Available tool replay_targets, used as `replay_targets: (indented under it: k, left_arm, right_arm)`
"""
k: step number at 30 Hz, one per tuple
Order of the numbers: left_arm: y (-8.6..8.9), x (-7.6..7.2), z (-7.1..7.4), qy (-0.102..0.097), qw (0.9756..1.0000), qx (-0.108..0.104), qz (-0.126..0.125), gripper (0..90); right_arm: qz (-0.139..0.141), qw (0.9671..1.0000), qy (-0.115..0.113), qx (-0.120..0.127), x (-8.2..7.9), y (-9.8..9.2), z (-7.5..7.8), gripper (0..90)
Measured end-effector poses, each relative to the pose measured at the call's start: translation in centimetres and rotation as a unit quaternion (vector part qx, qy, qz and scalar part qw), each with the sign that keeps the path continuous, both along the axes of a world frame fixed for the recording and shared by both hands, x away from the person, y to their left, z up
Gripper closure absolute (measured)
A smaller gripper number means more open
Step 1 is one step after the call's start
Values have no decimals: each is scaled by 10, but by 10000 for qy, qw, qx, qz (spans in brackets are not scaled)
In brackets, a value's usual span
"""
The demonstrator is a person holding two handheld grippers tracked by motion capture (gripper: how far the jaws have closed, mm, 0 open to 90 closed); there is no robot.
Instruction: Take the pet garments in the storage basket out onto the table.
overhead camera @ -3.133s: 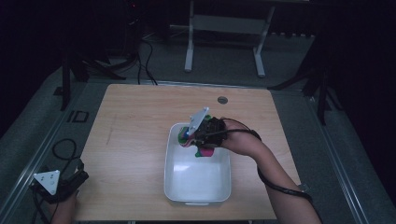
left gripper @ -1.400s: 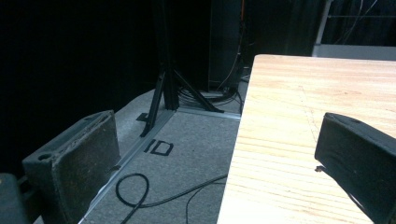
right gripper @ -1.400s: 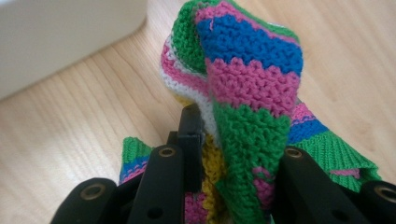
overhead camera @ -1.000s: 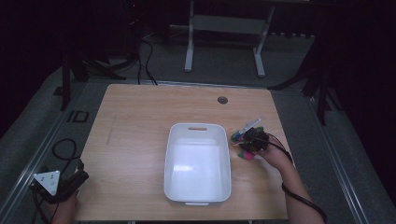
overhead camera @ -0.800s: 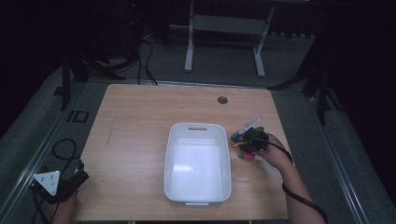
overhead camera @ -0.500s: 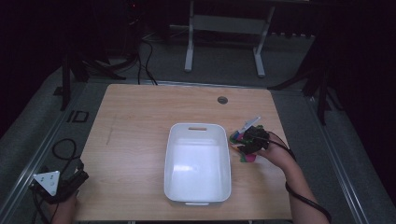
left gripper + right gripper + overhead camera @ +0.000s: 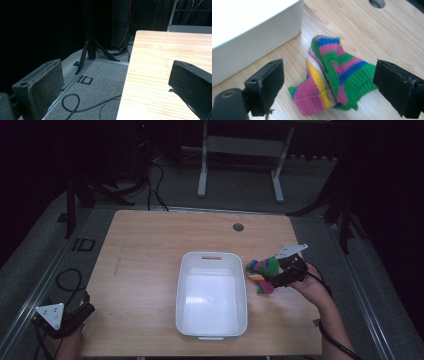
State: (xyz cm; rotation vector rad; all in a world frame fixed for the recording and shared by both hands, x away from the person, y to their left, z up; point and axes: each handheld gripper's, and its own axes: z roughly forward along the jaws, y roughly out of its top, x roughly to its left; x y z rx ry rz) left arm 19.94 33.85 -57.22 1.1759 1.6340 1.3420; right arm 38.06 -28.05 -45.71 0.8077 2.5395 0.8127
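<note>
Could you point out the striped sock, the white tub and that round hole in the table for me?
sock (image 7: 329, 75), right gripper view, on its striped middle.
tub (image 7: 212, 257), high view, on its far rim by the handle slot.
hole (image 7: 238, 227), high view, on its centre.

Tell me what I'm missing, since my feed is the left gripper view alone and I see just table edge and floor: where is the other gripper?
Observer: The right gripper is at the table's right side, beside the white bin.
Operator: Is it holding anything?
Observer: No. In the right gripper view its jaws stand wide open on either side of a striped knitted sock lying crumpled on the wood.
Operator: Is the sock in the bin?
Observer: No, it lies on the table just outside the bin's right wall, and the bin looks empty from the high view.
Operator: And my gripper?
Observer: The left gripper is off the table's near left corner, jaws open.
</note>
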Motion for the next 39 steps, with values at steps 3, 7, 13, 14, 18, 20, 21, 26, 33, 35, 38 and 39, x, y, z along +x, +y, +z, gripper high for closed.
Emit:
replay_targets:
  k: [3, 7, 13, 14, 18, 20, 21, 26, 33, 35, 38, 39]
  left_arm:
    - [0, 0, 0, -1, 10000, -1, -2, 4]
    - [0, 0, 0, 0, 10000, 1, 1, 4]
    - [0, 0, 0, -5, 10000, 4, 3, 4]
    - [0, 0, 0, -6, 10000, 6, 3, 4]
    - [0, 0, 0, -2, 10000, 5, 2, 4]
    - [0, 0, 0, -5, 10000, 7, 8, 4]
    - [0, 0, 0, -5, 10000, 10, 8, 4]
    - [0, 0, 0, -8, 10000, 10, 16, 4]
    - [0, 0, 0, -4, 10000, 8, 18, 4]
    - [0, 0, 0, -9, 10000, 8, 21, 4]
    - [0, -1, 0, -11, 10000, 5, 18, 4]
    - [0, -1, 0, -12, 10000, 3, 15, 4]
  right_arm:
    - [-111, 9999, -88, 61, -4, -8, 0, 97]
    - [-301, 9980, -209, 523, -18, -32, -6, 99]
    - [-682, 9928, -448, 879, -36, -58, -17, 125]
    - [-761, 9913, -496, 954, -39, -62, -19, 125]
    - [-1085, 9841, -705, 1219, -52, -79, -27, 123]
    - [-1246, 9801, -790, 1331, -59, -87, -32, 124]
    - [-1307, 9780, -806, 1409, -62, -91, -34, 123]
    - [-1677, 9684, -1000, 1551, -80, -102, -48, 114]
    - [-2112, 9544, -1370, 1604, -102, -108, -67, 112]
    - [-2239, 9488, -1438, 1702, -108, -111, -71, 112]
    - [-2382, 9433, -1386, 1851, -115, -115, -77, 112]
    - [-2426, 9403, -1355, 1967, -118, -116, -79, 112]
